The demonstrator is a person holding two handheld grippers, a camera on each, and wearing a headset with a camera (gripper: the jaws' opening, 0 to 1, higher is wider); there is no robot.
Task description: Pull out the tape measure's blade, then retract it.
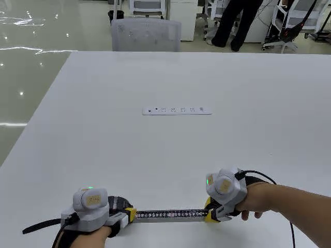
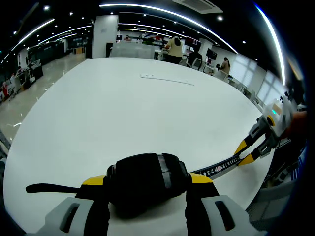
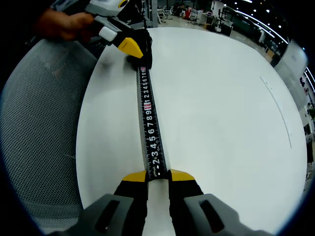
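A smooth white table (image 1: pixel 155 150) carries the work. Past its far edge stands one grey mesh-backed chair (image 1: pixel 146 35) on a glossy floor (image 1: pixel 31 31), and to the right of it a person (image 1: pixel 235 23) in dark clothes stands beside white furniture. One flat white power strip (image 1: pixel 177 110) with a row of sockets lies in the middle of the table, well apart from the tape, which sits at the near edge.

There is one tape measure and there are two grippers, each with two yellow-tipped jaws.

On the left, the left gripper (image 2: pixel 147 179) has its jaws pressed against both sides of the tape measure case (image 2: pixel 145 184), a rounded, black, rubbery-looking lump that rests on the table. A thin black strap (image 2: pixel 54 188) trails from the case to the left, flat on the tabletop.

From the case the blade (image 1: pixel 170 213) runs straight to the right, just above or on the table; I cannot tell which. It is a narrow pale metal band printed with black numbers and one red mark.

On the right, the right gripper (image 3: pixel 157 174) pinches the blade's free end between its jaws, which are pressed together. A hand (image 1: pixel 256 199) holds this gripper.
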